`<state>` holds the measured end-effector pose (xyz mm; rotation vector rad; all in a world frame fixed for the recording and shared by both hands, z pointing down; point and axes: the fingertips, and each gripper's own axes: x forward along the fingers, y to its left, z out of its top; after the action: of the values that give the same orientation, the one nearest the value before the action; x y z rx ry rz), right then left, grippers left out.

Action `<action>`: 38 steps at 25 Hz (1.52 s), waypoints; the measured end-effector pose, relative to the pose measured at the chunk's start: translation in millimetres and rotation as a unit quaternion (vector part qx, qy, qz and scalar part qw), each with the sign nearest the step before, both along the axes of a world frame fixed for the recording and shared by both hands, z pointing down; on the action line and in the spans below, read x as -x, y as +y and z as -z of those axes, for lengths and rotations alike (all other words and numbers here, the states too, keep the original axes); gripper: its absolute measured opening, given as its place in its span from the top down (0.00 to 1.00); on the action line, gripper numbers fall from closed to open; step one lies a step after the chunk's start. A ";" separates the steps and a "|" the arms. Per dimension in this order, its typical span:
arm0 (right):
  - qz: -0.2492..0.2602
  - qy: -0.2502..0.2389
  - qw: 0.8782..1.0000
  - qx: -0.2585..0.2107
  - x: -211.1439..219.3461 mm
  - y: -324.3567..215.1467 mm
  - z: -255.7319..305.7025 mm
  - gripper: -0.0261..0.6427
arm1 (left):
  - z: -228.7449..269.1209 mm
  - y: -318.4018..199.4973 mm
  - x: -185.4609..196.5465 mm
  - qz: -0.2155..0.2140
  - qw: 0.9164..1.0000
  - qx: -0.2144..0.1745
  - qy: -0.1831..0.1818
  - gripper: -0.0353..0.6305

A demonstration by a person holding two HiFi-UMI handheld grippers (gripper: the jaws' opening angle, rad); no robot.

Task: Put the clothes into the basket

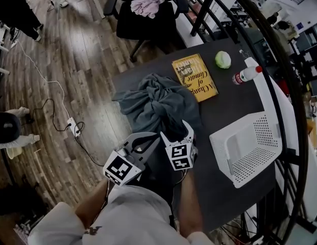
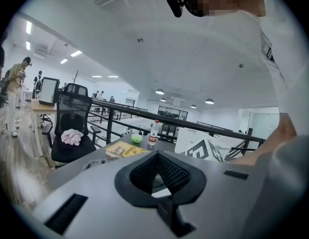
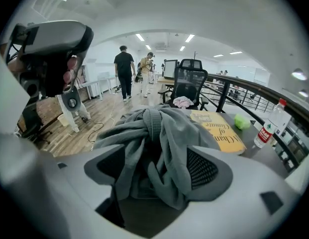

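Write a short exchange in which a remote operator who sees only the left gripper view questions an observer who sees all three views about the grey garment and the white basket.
Operator: My view shows no garment. Has the right gripper got it?
Observer: Not gripped. The right gripper has its jaws wide apart, and folds of the grey garment lie between them.
Operator: And where is the basket?
Observer: The white basket stands empty near the right edge of the dark table, apart from the garment.
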<state>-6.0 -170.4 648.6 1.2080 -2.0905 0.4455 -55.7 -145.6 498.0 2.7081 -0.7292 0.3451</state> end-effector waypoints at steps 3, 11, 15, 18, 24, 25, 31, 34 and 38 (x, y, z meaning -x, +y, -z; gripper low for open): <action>0.009 0.003 1.000 0.009 1.3 -5.3 -13.3 0.37 | -4.8 -2.4 -3.1 0.000 1.000 0.004 -0.002 0.94; 0.018 0.014 1.000 0.022 -0.7 -24.4 -42.1 0.33 | -14.9 -6.6 -3.5 0.003 1.000 0.015 -0.012 0.94; 0.031 0.023 0.999 0.026 0.2 -31.2 -54.3 0.33 | -18.6 -7.6 -0.1 0.008 1.000 0.019 -0.017 0.94; 0.039 0.019 0.999 0.031 1.4 -33.4 -58.1 0.34 | -20.4 -7.6 4.1 0.013 1.000 0.021 -0.020 0.94; 0.044 0.022 0.998 0.031 7.1 -30.6 -59.8 0.61 | -20.4 -6.3 9.5 0.019 0.999 0.023 -0.020 0.94; 0.042 0.024 0.998 0.029 7.7 -30.0 -59.0 0.68 | -19.8 -5.8 9.9 0.020 0.999 0.022 -0.020 0.94; 0.025 0.015 0.999 0.022 8.4 -29.9 -49.0 0.87 | -15.0 -3.4 14.9 0.024 0.999 0.017 -0.020 0.94; 0.002 -0.026 1.000 0.015 6.3 -31.7 -39.9 0.87 | -11.6 -3.2 17.3 0.026 0.999 0.013 -0.018 0.94; -0.023 -0.080 0.997 0.001 6.5 -28.7 -22.5 0.88 | -5.4 -0.8 20.1 0.029 0.999 0.006 -0.015 0.94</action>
<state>-12.5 -199.1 671.2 1.2573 -2.2008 0.5819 -75.7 -146.4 503.4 2.6698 -0.8105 0.3756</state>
